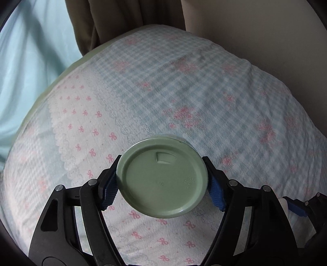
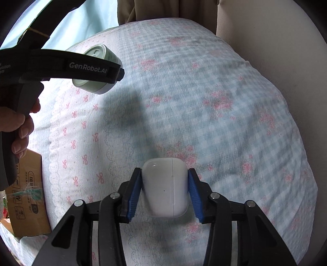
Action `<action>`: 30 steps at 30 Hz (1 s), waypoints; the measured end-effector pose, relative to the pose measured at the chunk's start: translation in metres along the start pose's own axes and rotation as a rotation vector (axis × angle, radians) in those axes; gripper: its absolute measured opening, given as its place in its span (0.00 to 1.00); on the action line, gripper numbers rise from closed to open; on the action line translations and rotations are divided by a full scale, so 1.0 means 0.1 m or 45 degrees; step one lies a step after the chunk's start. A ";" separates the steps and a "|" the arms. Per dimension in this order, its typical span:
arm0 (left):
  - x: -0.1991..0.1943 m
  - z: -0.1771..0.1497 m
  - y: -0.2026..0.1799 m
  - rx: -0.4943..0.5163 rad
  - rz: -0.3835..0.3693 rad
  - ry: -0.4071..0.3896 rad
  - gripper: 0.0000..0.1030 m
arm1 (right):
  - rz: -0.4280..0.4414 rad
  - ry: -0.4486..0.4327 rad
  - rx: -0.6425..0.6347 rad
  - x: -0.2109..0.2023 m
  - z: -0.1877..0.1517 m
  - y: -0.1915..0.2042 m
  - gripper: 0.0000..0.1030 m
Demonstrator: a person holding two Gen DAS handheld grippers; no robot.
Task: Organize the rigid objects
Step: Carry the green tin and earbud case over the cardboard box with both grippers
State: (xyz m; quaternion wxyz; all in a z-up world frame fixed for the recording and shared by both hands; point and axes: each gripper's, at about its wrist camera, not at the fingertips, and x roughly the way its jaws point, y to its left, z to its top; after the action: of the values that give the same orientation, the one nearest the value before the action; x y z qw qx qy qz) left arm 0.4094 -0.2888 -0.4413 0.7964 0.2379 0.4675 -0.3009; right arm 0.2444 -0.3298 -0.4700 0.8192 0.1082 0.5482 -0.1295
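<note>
Partly, tongs [image 2: 116, 71] hide can [image 2: 96, 71] — box [image 2: 26, 196] cropped

Sage-green can [image 1: 162, 176] with pale silvery top, clamped between blue ribbed pads [image 1: 109, 191] on black left gripper [image 1: 163, 184]. Glossy white earbud case [image 2: 165, 189] between blue pads on black right gripper [image 2: 165, 193]. Bedcover [image 1: 204, 98] in pale blue-and-white gingham with pink flower clusters; white panel dotted with pink bows. Brown cardboard box [image 2: 28, 196] with dark print. Khaki curtain [image 1: 114, 18].
</note>
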 end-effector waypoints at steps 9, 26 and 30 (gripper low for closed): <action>-1.07 0.05 0.21 -0.126 0.003 -0.106 0.69 | -0.006 -0.098 -0.018 -0.79 0.18 0.00 0.40; -3.22 -1.16 1.64 -0.406 0.100 -0.202 0.69 | 0.216 -0.186 -0.139 -2.43 0.38 1.05 0.40; -3.45 -1.62 2.04 -0.466 0.143 -0.194 0.69 | 0.264 -0.178 -0.172 -2.55 0.29 1.50 0.40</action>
State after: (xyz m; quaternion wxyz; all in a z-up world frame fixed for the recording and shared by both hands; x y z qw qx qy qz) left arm 0.3233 0.0510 -0.1881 0.8749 0.0914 0.4390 -0.1832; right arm 0.2259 -0.1739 -0.2180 0.8699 0.0996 0.4829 -0.0141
